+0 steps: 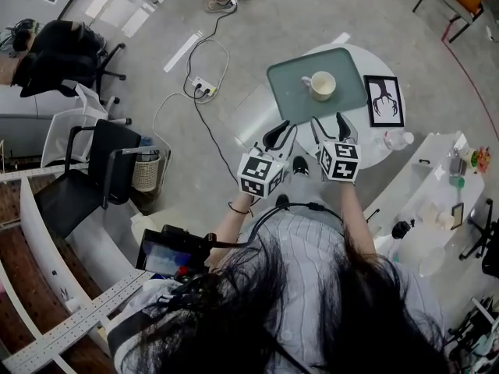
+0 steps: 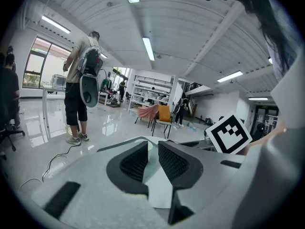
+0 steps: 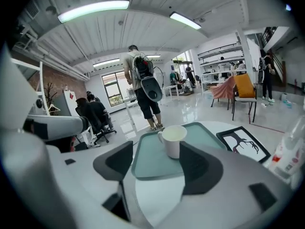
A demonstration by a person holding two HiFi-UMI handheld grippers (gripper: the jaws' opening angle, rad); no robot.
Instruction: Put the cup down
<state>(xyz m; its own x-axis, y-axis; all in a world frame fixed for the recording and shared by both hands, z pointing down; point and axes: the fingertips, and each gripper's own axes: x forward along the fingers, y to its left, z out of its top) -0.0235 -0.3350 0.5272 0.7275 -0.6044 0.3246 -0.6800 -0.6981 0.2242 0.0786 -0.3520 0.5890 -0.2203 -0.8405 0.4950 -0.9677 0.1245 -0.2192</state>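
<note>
A white cup (image 1: pixel 320 85) stands upright on a green tray (image 1: pixel 292 84) on the round white table (image 1: pixel 355 55). Both grippers hover short of the table's near edge, apart from the cup. My right gripper (image 1: pixel 328 123) points at the tray with its jaws open and nothing between them. In the right gripper view the cup (image 3: pixel 172 140) shows on the tray (image 3: pixel 147 156), beyond the right gripper (image 3: pixel 155 150). My left gripper (image 1: pixel 281 135) hangs beside it, its jaws (image 2: pixel 152 149) a narrow gap apart and empty.
A black-framed picture (image 1: pixel 383 100) and a clear bottle (image 1: pixel 398 139) lie on the table right of the tray. A black chair (image 1: pixel 101 170) and a power strip with cables (image 1: pixel 204 88) are on the floor to the left. A person (image 3: pixel 143 85) stands beyond the table.
</note>
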